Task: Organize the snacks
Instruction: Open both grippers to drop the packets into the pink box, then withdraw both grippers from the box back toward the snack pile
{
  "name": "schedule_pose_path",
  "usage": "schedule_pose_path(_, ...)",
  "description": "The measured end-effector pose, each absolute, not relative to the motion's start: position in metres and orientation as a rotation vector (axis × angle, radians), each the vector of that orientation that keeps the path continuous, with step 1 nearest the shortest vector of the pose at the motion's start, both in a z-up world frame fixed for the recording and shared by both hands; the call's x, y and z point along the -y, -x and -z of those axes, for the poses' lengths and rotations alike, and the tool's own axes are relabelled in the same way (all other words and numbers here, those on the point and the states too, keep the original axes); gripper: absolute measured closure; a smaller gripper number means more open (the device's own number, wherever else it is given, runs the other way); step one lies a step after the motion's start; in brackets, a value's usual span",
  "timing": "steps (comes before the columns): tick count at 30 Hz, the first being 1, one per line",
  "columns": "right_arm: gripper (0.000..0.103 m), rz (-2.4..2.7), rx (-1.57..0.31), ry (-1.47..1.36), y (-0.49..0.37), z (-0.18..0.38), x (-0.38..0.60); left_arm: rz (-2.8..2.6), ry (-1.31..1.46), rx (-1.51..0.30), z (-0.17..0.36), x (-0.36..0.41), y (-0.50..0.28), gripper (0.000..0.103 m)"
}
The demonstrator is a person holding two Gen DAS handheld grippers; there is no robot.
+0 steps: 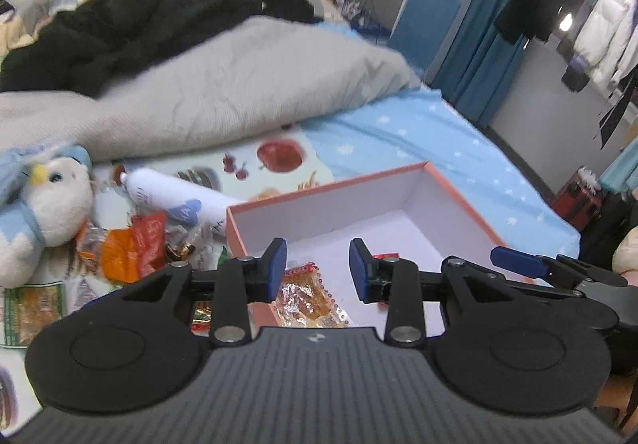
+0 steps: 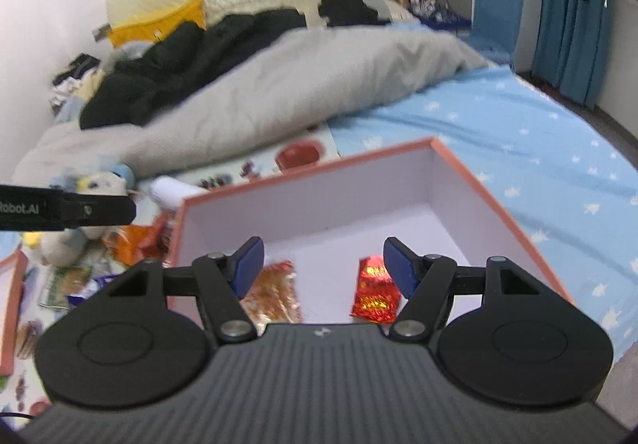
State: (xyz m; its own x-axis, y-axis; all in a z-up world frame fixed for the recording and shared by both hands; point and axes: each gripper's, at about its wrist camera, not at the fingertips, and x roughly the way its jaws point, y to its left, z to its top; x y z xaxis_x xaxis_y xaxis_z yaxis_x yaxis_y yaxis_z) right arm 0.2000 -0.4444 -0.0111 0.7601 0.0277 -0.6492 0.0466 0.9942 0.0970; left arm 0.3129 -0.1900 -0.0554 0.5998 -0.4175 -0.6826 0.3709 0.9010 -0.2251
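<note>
Left wrist view: your left gripper (image 1: 318,270) sits partly open w/ nothing between the pads, hovering over the near end of the pink-rimmed box (image 1: 458,196). Below it, inside the box, lies a clear orange snack packet (image 1: 305,300). Your right gripper (image 1: 518,260) shows at the right edge, over the box's right rim. Left of the box, on the bed, there's a loose snack pile (image 1: 131,248), a green-edged packet (image 1: 34,308) nearer you, a plush bird (image 1: 48,200) and a white tube (image 1: 175,192) touching the box's far-left corner. Further back: fruit-print mat (image 1: 279,160), blue star sheet (image 1: 438,141), grey duvet (image 1: 223,85), black clothes (image 1: 119,29).

Right wrist view: right gripper (image 2: 323,268) stands wide open, empty, above the box (image 2: 498,204). On the box floor, orange packet (image 2: 275,296) by the left pad, red foil packet (image 2: 377,290) just inside the right pad; pads aren't pressing it. Left gripper's arm (image 2: 71,208) pokes in at left.
</note>
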Motion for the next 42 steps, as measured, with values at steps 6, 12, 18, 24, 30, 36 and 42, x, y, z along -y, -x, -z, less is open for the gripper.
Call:
schedule_pose_path(6, 0.034, -0.027, -0.624, -0.086, -0.170, -0.026, 0.424, 0.450, 0.089, -0.733, 0.021, 0.160, -0.264, 0.063)
schedule_pose_path(12, 0.034, -0.082, -0.548, -0.083, -0.137, -0.050, 0.401, 0.427, 0.093, -0.654, -0.005, 0.124, -0.220, 0.063)
schedule_pose_path(18, 0.034, -0.135, -0.524, -0.083, -0.110, -0.058, 0.376, 0.394, 0.105, -0.617, -0.014, 0.088, -0.178, 0.063)
schedule_pose_path(24, 0.034, -0.195, -0.516, -0.085, -0.086, -0.057, 0.350, 0.350, 0.125, -0.604, -0.013, 0.052, -0.144, 0.063)
schedule_pose_path(30, 0.034, -0.258, -0.588, -0.065, -0.070, -0.034, 0.323, 0.288, 0.129, -0.627, 0.008, 0.020, -0.107, 0.063)
schedule_pose_path(36, 0.034, -0.321, -0.628, -0.075, -0.052, -0.017, 0.303, 0.241, 0.185, -0.663, 0.031, -0.007, -0.088, 0.063)
schedule_pose_path(42, 0.034, -0.363, -0.637, -0.046, -0.033, -0.004, 0.283, 0.206, 0.219, -0.674, 0.049, -0.022, -0.070, 0.063)
